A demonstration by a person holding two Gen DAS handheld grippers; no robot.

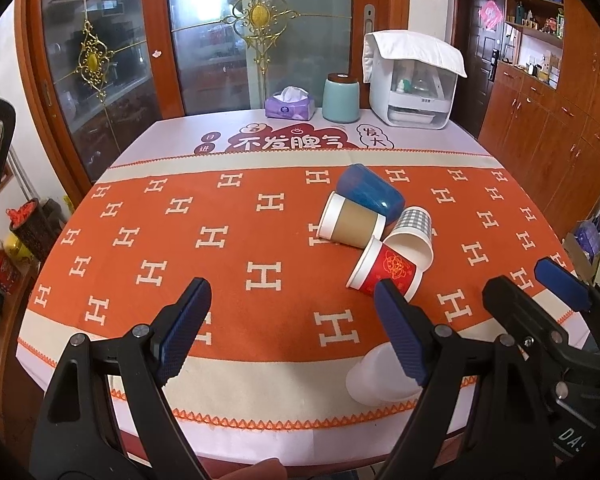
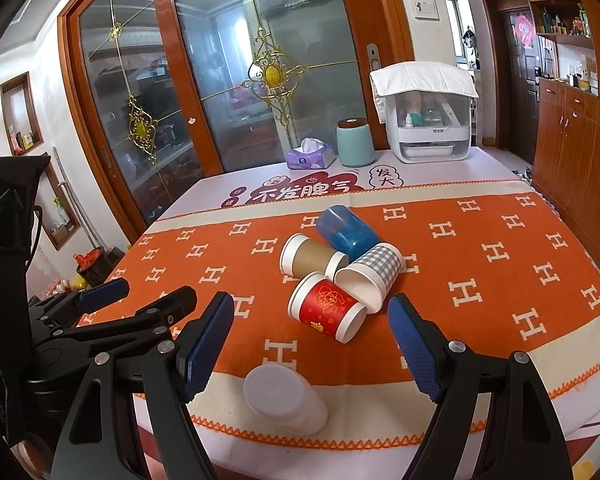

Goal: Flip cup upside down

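Both grippers are hovering spread and empty over the worktop's [image 2: 500, 240] near edge, left gripper [image 1: 290, 320], right gripper [image 2: 312, 336]. A white cup [image 2: 286, 402] is standing, apparently upside down, near the edge; four cups [image 2: 332, 268] are lying clustered farther back.

White cup [image 2: 286, 398] stands upside down at the cloth's near edge.
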